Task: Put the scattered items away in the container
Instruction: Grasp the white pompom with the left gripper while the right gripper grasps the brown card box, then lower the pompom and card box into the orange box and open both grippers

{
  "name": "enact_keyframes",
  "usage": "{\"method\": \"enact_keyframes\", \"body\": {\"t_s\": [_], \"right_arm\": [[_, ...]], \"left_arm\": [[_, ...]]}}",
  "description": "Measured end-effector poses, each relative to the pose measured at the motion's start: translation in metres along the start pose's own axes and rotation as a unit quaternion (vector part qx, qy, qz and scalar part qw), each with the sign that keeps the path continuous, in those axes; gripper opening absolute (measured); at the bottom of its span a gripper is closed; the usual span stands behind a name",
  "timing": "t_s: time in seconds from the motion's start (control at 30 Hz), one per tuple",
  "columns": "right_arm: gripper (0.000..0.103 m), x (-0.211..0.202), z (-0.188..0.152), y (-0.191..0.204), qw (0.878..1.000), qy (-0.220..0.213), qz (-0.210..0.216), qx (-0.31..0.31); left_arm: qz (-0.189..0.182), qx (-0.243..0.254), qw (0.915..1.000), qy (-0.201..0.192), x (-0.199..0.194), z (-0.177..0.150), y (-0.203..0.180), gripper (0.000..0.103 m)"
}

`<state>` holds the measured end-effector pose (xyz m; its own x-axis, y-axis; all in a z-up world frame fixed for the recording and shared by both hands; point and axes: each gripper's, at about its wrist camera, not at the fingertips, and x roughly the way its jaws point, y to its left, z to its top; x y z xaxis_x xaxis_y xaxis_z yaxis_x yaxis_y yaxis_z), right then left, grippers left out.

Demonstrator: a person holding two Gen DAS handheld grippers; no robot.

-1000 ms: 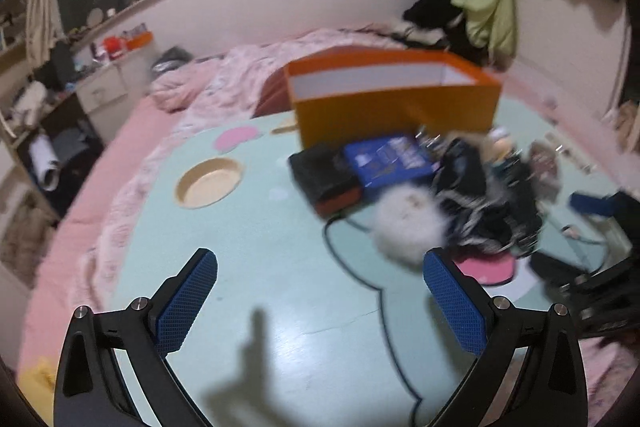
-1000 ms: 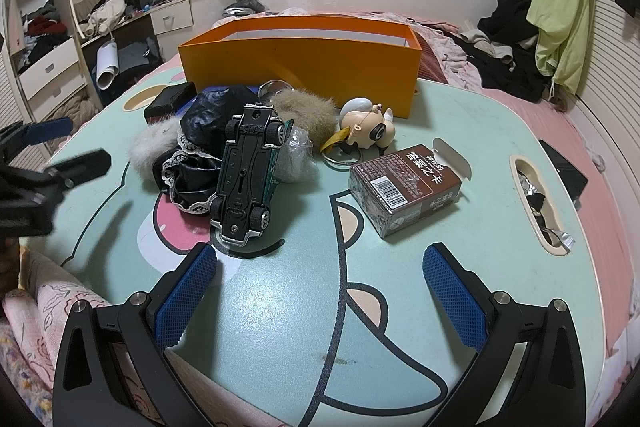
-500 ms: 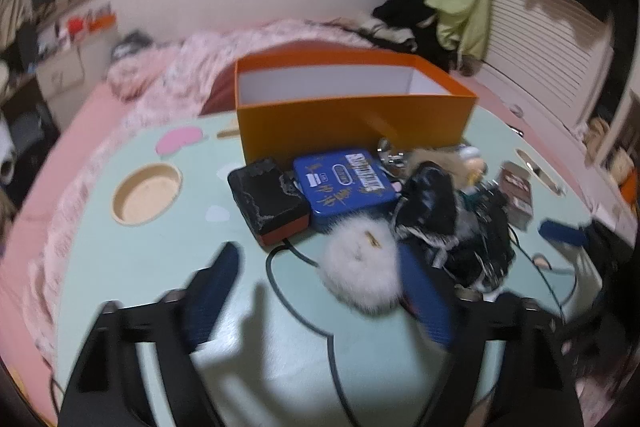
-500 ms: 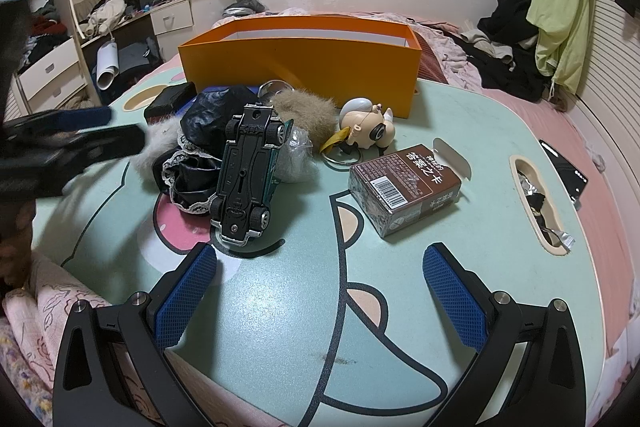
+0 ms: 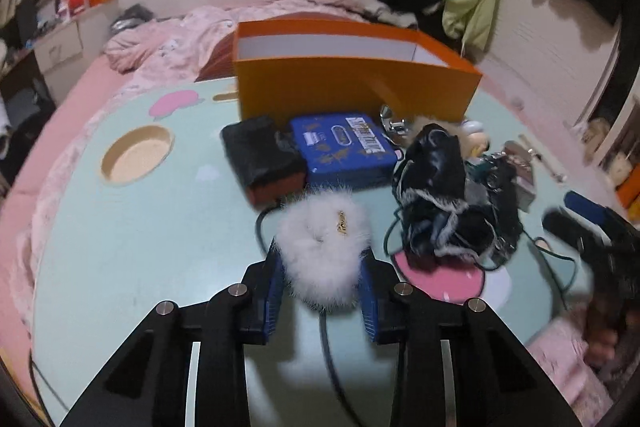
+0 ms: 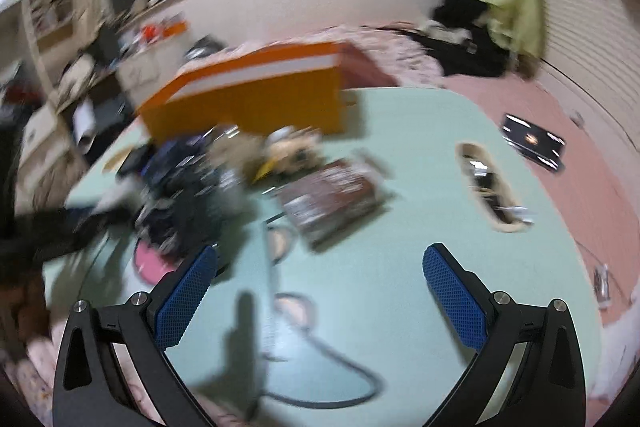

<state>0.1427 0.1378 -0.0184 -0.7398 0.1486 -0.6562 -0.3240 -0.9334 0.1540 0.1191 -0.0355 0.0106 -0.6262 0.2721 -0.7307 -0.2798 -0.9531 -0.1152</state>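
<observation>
A white fluffy puff [image 5: 324, 239] lies on the mint-green table [image 5: 140, 247], between the blue pads of my left gripper [image 5: 322, 255]. The jaws are closing and both pads touch its fur. Behind it sit a black pouch [image 5: 260, 155], a blue tin [image 5: 344, 147] and a black lacy cloth [image 5: 436, 195]. The orange box [image 5: 352, 91] stands open-topped at the back. In the blurred right wrist view, my right gripper [image 6: 322, 253] hangs open over bare table, nearer than the brown carton [image 6: 332, 195] and the pile. The orange box [image 6: 260, 99] is beyond them.
A round recess [image 5: 136, 155] is sunk in the table at the left, and a long slot [image 6: 488, 183] with small items at the right. A black flat object [image 6: 532, 141] lies on the pink bedding. A dark cable [image 5: 332, 355] runs under the left gripper.
My left gripper has moved forward to the white puff and narrowed from wide open until its pads touch the fur. The right gripper has swung and rolled, blurring its view, and stays open.
</observation>
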Motion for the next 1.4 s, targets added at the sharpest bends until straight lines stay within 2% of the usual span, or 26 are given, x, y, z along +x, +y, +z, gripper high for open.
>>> {"method": "enact_keyframes", "body": {"t_s": [0.1,0.2,0.3,0.43,0.5,0.53,0.57,0.6,0.63,0.73,0.83,0.97,1.17,1.4], "right_arm": [[0.102,0.000,0.013,-0.006,1.000,0.005,-0.019,0.006],[0.102,0.003,0.023,0.000,0.999,0.008,-0.042,-0.008],[0.101,0.018,0.033,0.005,0.998,0.024,-0.056,-0.022],[0.101,0.038,0.043,0.012,0.997,0.065,-0.042,-0.028],[0.101,0.047,0.048,0.016,0.994,0.076,-0.062,-0.039],[0.098,0.051,0.048,0.017,0.993,0.086,-0.068,-0.042],[0.083,0.056,0.049,0.018,0.992,0.096,-0.070,-0.044],[0.072,0.060,0.049,0.017,0.991,0.103,-0.070,-0.044],[0.068,0.062,0.048,0.016,0.991,0.106,-0.067,-0.042],[0.067,0.052,0.043,0.013,0.994,0.091,-0.044,-0.039],[0.067,0.032,0.040,0.015,0.997,0.048,-0.034,-0.049],[0.067,0.014,0.053,0.015,0.999,0.012,-0.015,-0.045],[0.067,0.003,0.098,0.021,0.999,-0.022,0.011,-0.026],[0.068,0.020,0.162,0.024,0.998,-0.042,0.048,-0.011]], "left_arm": [[0.006,-0.032,0.9990,-0.032,-0.017,-0.003,0.015,0.031],[0.008,-0.033,0.9979,-0.056,-0.027,-0.004,0.016,0.031],[0.011,-0.015,0.9981,-0.059,-0.027,-0.003,0.007,0.031],[0.011,-0.006,0.9981,-0.061,-0.027,-0.002,0.004,0.031],[0.009,-0.012,0.9981,-0.061,-0.027,-0.002,0.007,0.031],[0.008,-0.015,0.9980,-0.060,-0.027,-0.002,0.009,0.031],[0.006,-0.019,0.9980,-0.060,-0.027,-0.003,0.010,0.031],[0.005,-0.021,0.9980,-0.060,-0.027,-0.003,0.011,0.031],[0.004,-0.023,0.9979,-0.060,-0.027,-0.003,0.011,0.031],[0.001,-0.023,0.9977,-0.064,-0.029,-0.003,0.012,0.031],[-0.010,-0.023,0.9974,-0.068,-0.033,0.003,0.013,0.031],[-0.019,-0.015,0.9958,-0.088,-0.048,0.030,0.017,0.031],[-0.033,-0.021,0.9917,-0.122,-0.062,0.098,0.028,0.031],[-0.057,-0.020,0.9894,-0.132,-0.036,0.166,0.030,0.031]]}}
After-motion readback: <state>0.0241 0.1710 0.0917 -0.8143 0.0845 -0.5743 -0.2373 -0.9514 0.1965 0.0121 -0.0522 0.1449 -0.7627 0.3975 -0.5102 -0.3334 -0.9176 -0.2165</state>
